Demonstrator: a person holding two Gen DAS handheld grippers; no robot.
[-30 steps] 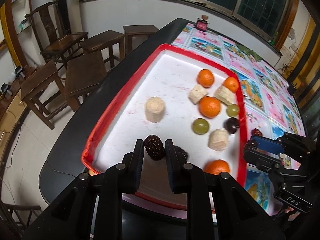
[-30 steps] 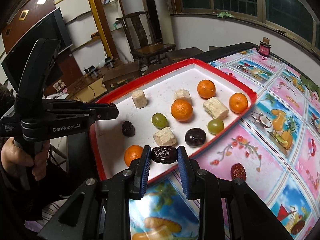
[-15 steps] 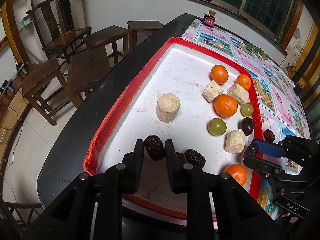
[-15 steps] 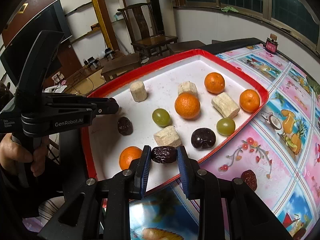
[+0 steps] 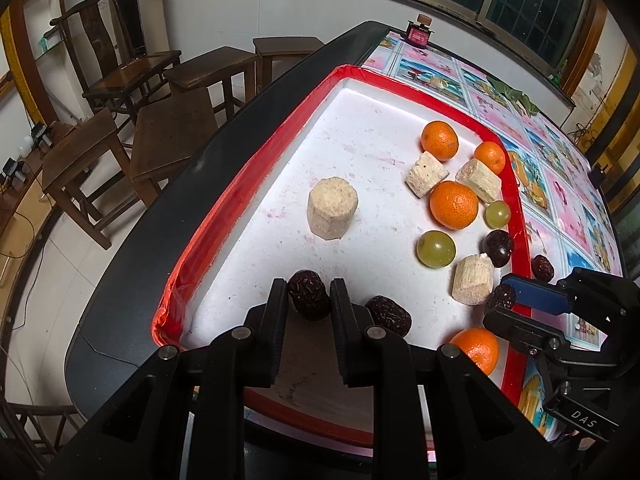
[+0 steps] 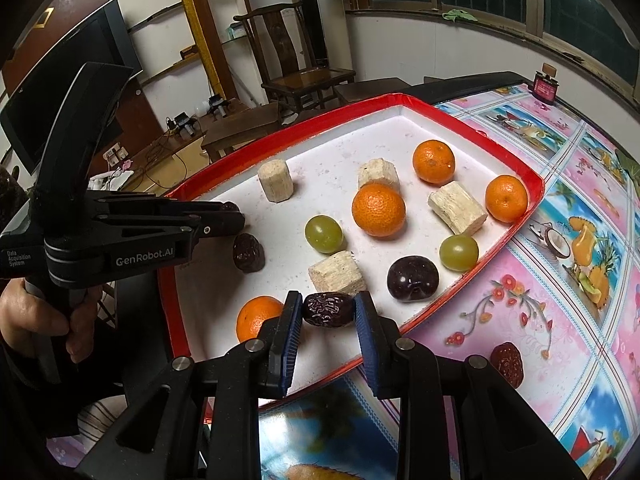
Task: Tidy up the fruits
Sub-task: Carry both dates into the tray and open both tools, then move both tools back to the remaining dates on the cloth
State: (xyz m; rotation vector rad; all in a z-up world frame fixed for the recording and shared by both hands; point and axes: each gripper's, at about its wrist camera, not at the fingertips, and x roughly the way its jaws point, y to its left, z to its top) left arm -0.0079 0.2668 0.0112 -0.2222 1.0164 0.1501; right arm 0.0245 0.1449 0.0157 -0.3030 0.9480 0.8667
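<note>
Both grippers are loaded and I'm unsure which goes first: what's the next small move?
Probably lower the left gripper and release its date beside the loose date on the tray; the right gripper holds another date.

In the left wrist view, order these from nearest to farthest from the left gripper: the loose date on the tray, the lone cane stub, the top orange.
From the left gripper:
1. Loose date, just right of it.
2. Lone cane stub, mid-tray, beyond it.
3. Top orange, far right corner area.
</note>
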